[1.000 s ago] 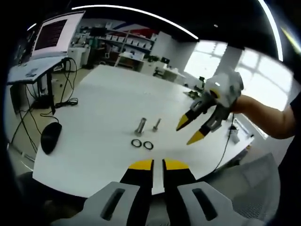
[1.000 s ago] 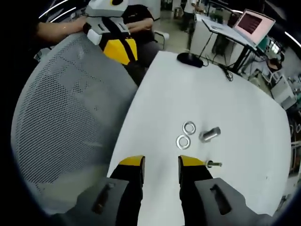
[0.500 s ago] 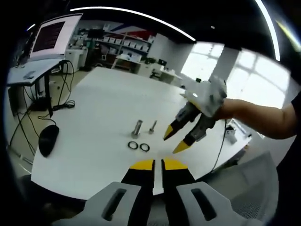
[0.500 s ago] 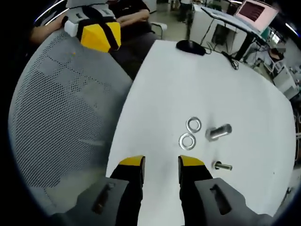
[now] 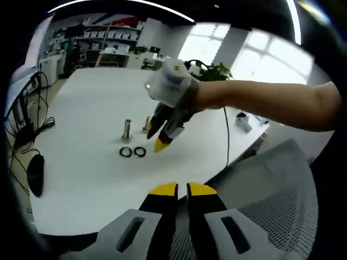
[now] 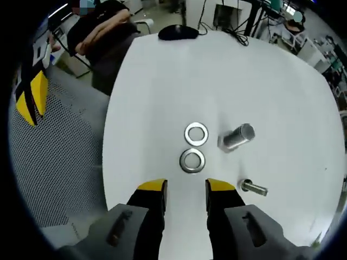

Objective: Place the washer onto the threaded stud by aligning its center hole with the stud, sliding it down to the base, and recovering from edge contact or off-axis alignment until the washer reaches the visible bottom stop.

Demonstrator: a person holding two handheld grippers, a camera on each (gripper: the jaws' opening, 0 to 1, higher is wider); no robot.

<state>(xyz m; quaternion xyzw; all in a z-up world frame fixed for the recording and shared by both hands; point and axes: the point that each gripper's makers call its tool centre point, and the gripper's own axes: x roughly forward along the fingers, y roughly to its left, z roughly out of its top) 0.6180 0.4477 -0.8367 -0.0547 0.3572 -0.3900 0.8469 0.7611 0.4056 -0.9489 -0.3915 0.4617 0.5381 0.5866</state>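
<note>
Two steel washers (image 6: 196, 134) (image 6: 192, 160) lie flat side by side on the white table (image 6: 162, 81). Beside them are a thick metal cylinder (image 6: 237, 136) and a thin threaded stud (image 6: 253, 188), both upright. My right gripper (image 6: 185, 187) hovers open just short of the nearer washer, holding nothing. In the left gripper view, the right gripper (image 5: 157, 136) points down beside the washers (image 5: 126, 152) (image 5: 139, 152), with the cylinder (image 5: 127, 130) and stud (image 5: 146, 123) behind. My left gripper (image 5: 182, 189) is shut and empty at the table's near edge.
A grey mesh chair (image 5: 271, 200) stands by the table edge, under my left gripper (image 6: 31, 100). A black mouse (image 6: 178, 32) and cables lie at the table's far side. A person's arm (image 6: 103, 32) rests beyond the edge. Desks and shelves stand behind.
My right gripper has moved in over the table toward the washers, which now lie just ahead of its open jaws. The left view has swung right; its jaws stay shut.
</note>
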